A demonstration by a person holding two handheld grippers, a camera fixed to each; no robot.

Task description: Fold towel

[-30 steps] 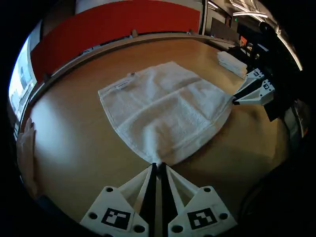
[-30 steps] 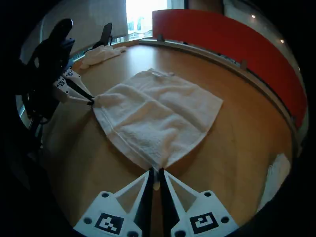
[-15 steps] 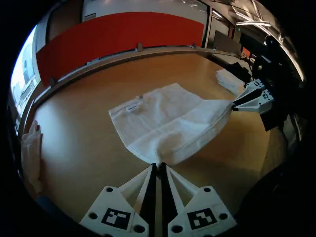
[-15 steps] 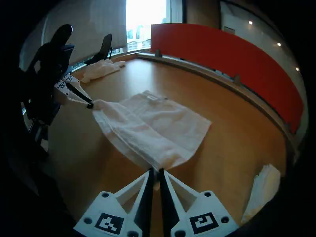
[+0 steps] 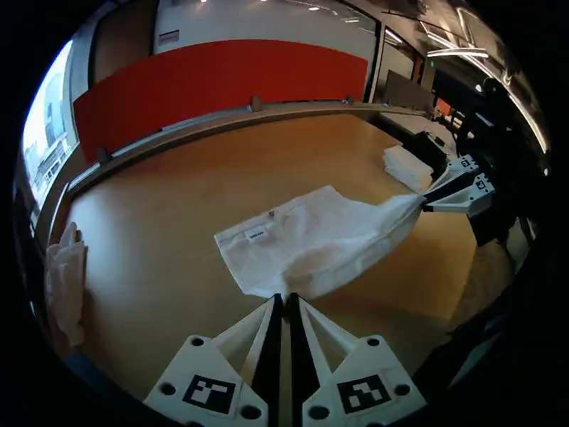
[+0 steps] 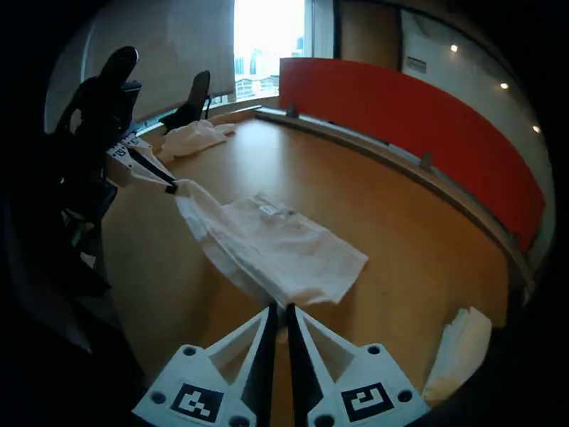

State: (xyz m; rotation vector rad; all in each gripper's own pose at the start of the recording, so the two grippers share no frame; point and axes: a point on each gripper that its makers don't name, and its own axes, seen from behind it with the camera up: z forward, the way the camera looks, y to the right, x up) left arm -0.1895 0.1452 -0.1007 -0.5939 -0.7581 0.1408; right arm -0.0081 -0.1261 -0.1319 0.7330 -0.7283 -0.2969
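Towel (image 5: 313,238), white, near the middle of the wooden tabletop (image 5: 178,185), half raised. Left tongs (image 5: 283,297) clenched on one corner. Right tongs (image 6: 279,307) clenched on the neighbouring corner. Both fingers of each pinch cloth. The edge between the two held corners is stretched clear of the surface, running from one pair of tongs to the other; the long axis lies along this edge. The rest of the cloth slopes down from it. The far edge, with the sewn label (image 5: 256,233), lies flat on the tabletop and points toward the tabletop edge backed by the red partition (image 5: 213,75). Folded towel stack (image 5: 407,165) sits near the tabletop edge beyond the right tongs. Crumpled white cloth (image 5: 65,281) lies at the opposite edge, on the window (image 6: 270,46) side. Office chair (image 6: 192,92) stands past that edge.
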